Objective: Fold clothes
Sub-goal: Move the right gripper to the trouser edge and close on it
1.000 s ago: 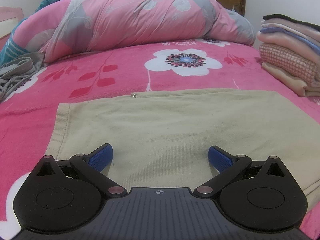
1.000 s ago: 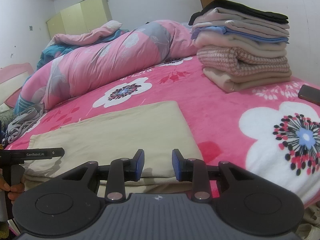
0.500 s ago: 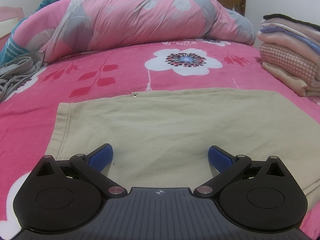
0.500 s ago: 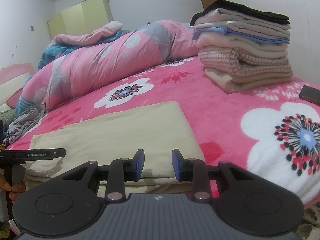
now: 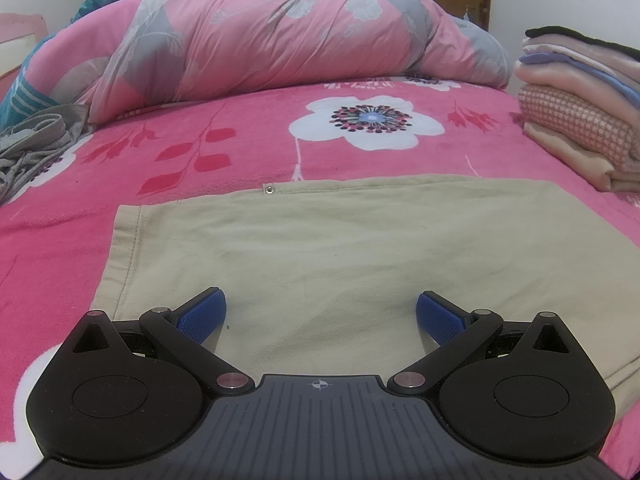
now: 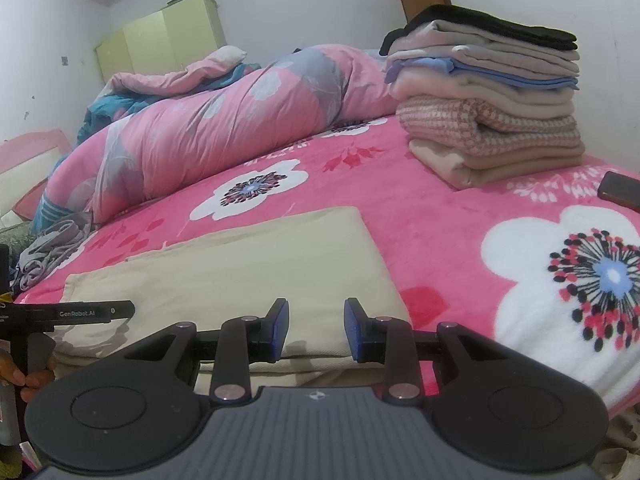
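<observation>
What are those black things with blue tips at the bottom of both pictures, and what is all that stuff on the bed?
Each is a hand-held gripper, a two-finger pincher that a person carries, one per hand. A camera sits on each, so one picture looks out from the left hand-held gripper and the other from the right hand-held gripper. Both are open and hold nothing. In front of them a flat beige cotton garment lies on the pink flowered fleece blanket. Further back are a rolled pink and grey quilt, a tall stack of folded clothes and a crumpled grey garment. A dark phone lies at the edge.
</observation>
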`<state>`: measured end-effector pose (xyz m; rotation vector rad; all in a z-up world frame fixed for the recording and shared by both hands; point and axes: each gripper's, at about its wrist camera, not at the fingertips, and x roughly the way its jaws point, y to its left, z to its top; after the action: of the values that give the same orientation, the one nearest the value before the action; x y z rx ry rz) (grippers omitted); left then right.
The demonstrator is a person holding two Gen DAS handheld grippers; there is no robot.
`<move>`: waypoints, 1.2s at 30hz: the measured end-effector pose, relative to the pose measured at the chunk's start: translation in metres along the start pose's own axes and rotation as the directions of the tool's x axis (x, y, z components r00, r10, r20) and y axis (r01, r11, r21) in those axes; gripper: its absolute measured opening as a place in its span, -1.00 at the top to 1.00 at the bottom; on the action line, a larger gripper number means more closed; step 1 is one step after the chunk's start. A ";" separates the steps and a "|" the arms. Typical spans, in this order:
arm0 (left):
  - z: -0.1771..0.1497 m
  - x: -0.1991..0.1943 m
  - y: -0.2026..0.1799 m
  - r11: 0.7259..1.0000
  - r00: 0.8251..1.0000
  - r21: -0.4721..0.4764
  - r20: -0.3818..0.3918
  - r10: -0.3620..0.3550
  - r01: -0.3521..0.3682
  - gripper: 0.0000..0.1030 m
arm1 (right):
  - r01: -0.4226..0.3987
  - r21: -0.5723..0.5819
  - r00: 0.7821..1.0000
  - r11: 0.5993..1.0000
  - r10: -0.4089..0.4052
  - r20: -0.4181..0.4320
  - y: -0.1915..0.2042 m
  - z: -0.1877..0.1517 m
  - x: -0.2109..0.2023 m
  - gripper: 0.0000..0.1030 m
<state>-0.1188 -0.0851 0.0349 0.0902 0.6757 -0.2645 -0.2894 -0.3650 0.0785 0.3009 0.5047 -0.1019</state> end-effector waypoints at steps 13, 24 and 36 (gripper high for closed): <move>-0.014 -0.017 0.021 1.000 1.000 -0.014 0.007 0.014 -0.014 -1.00 | -0.052 -0.114 0.996 0.992 0.042 -0.085 0.010 0.007 0.038 0.38; 0.011 -0.053 0.029 0.995 0.990 0.060 0.109 -0.091 0.085 -1.00 | -0.095 -0.154 0.993 0.983 0.084 -0.080 0.010 0.032 0.000 0.38; 0.033 0.025 -0.011 0.996 0.996 0.053 -0.059 -0.068 0.071 -1.00 | -0.064 -0.030 0.993 0.998 0.060 -0.106 -0.013 0.091 0.094 0.21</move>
<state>-0.0831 -0.1065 0.0443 0.1269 0.7292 -0.3489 -0.1680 -0.4071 0.1046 0.2897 0.6001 -0.0172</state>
